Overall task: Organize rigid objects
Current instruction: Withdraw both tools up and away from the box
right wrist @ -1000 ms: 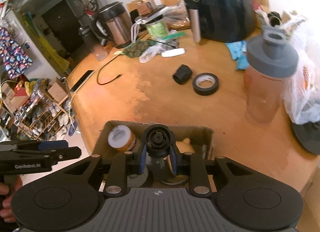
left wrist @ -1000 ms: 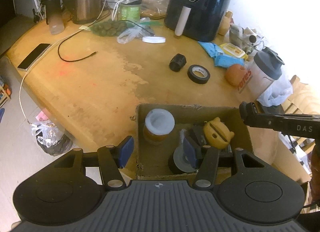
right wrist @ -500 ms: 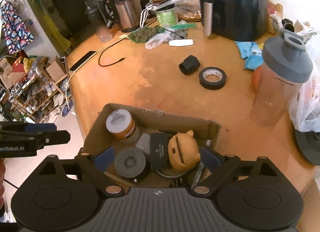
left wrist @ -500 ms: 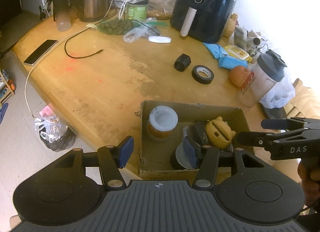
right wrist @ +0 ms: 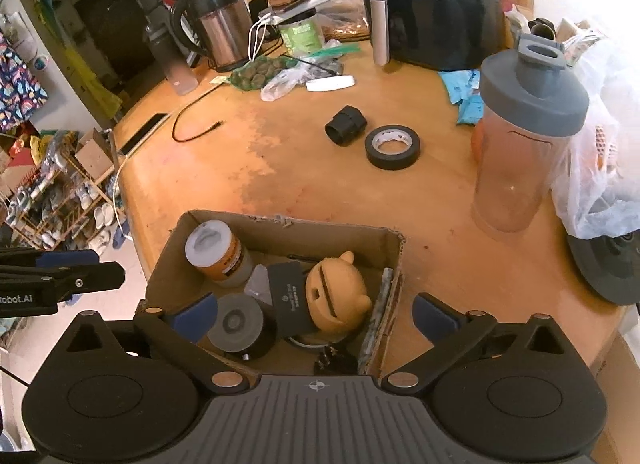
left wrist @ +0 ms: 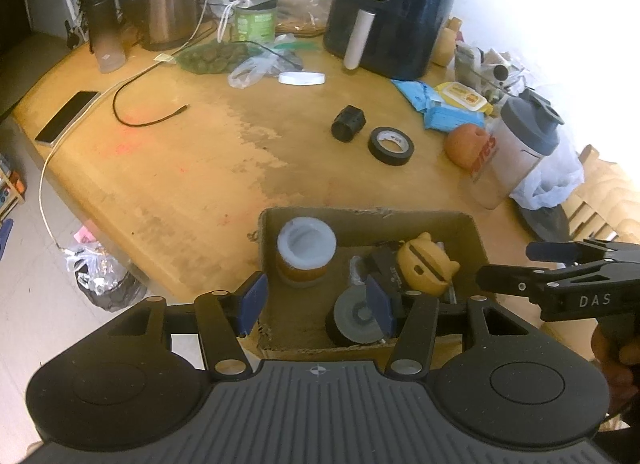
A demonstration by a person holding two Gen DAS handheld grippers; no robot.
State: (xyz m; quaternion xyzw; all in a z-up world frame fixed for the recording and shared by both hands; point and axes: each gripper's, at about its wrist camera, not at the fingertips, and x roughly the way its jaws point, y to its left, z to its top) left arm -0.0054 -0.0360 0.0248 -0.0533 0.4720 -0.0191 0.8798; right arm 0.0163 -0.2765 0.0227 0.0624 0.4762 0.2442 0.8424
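A cardboard box [right wrist: 280, 224] [left wrist: 360, 218] sits at the near table edge. It holds a white-lidded jar [right wrist: 214, 250] [left wrist: 306, 246], a yellow bear-shaped bank [right wrist: 336, 296] [left wrist: 426, 266], a grey-topped black round object [right wrist: 236, 322] [left wrist: 356, 314] and a black card [right wrist: 290, 298]. My right gripper [right wrist: 314, 314] is open and empty above the box. My left gripper [left wrist: 314, 300] is open and empty over the box's near left corner. A black tape roll [right wrist: 392, 146] [left wrist: 390, 144] and a black cylinder [right wrist: 346, 125] [left wrist: 348, 123] lie on the table beyond.
A shaker bottle [right wrist: 520, 144] [left wrist: 516, 156] stands to the right, next to a white plastic bag [right wrist: 600, 184]. An air fryer [right wrist: 432, 0], a kettle [right wrist: 216, 24], a green tub [right wrist: 302, 34], a black cable [right wrist: 192, 128] and a phone [left wrist: 66, 116] are at the back and left.
My right gripper opened and let go of the grey-topped black round object, which now lies in the box. The right gripper then drew back and up. The left gripper barely moved.
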